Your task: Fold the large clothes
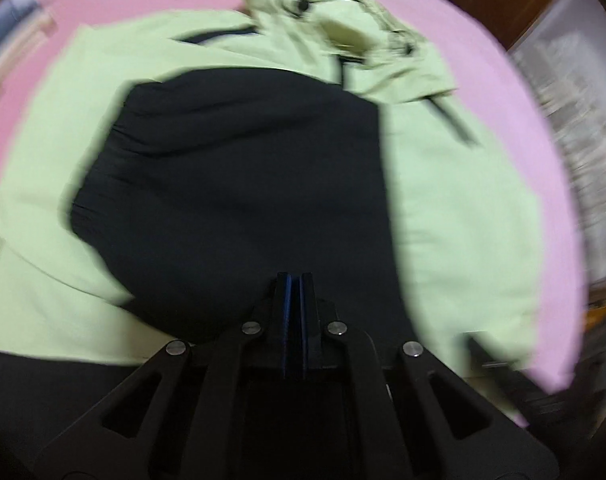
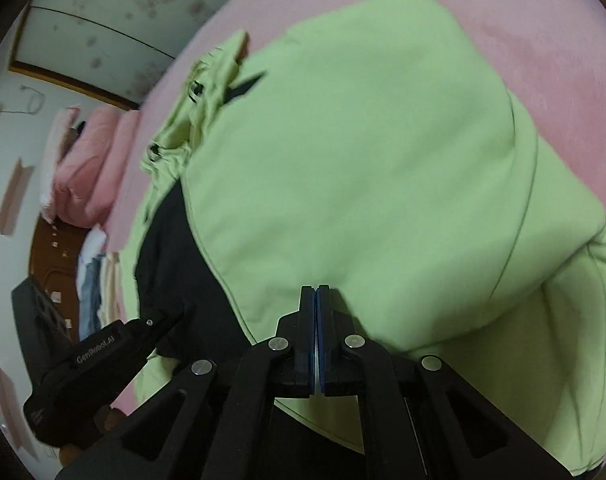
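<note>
Jacket (image 2: 363,152), smooth lime-green fabric, black lining, lies rumpled.

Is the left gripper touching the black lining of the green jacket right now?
Cannot tell. In the left wrist view the shut left gripper overlaps the black lining, black on black and blurred. The right wrist view shows its tip at the lining's edge, no plain contact or gap.

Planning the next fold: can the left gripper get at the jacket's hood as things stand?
Probably yes. The left gripper, shut, hangs over the black lining; the hood lies exposed beyond it on the pink bed, nothing between.
</note>
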The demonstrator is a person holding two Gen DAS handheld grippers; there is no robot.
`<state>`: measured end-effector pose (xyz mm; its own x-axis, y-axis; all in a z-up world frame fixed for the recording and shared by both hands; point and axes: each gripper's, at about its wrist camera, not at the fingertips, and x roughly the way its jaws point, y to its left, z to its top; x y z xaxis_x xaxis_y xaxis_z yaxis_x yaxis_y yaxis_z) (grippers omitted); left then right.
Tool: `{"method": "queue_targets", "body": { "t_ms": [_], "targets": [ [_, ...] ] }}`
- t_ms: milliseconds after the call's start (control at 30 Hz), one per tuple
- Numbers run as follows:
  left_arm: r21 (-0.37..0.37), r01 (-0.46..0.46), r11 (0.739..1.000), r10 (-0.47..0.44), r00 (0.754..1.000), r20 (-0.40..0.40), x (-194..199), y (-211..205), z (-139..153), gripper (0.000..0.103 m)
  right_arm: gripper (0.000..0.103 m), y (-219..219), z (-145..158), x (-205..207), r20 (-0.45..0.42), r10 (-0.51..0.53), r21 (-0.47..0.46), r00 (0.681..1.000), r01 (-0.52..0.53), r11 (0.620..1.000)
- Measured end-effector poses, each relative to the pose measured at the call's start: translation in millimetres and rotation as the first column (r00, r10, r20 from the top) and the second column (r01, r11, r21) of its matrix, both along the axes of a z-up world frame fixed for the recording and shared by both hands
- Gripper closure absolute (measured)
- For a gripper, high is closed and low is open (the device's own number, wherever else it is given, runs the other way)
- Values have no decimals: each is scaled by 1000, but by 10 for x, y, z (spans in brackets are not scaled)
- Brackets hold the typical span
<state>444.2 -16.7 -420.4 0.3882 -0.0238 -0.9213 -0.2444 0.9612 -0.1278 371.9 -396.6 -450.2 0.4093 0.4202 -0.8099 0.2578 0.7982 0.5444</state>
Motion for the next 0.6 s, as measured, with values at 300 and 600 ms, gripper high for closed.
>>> {"method": "queue_targets", "body": {
  "t_ms": [300,600],
  "targets": [
    [212,-83,974,89,996,-21,21,671,37,102,103,-879,216,-246,6,-168,-206,986,166,964],
    [-137,16,990,-7,998,67,339,-45,88,102,102,103,11,352,81,56,230,995,-73,970]
  ]
}}
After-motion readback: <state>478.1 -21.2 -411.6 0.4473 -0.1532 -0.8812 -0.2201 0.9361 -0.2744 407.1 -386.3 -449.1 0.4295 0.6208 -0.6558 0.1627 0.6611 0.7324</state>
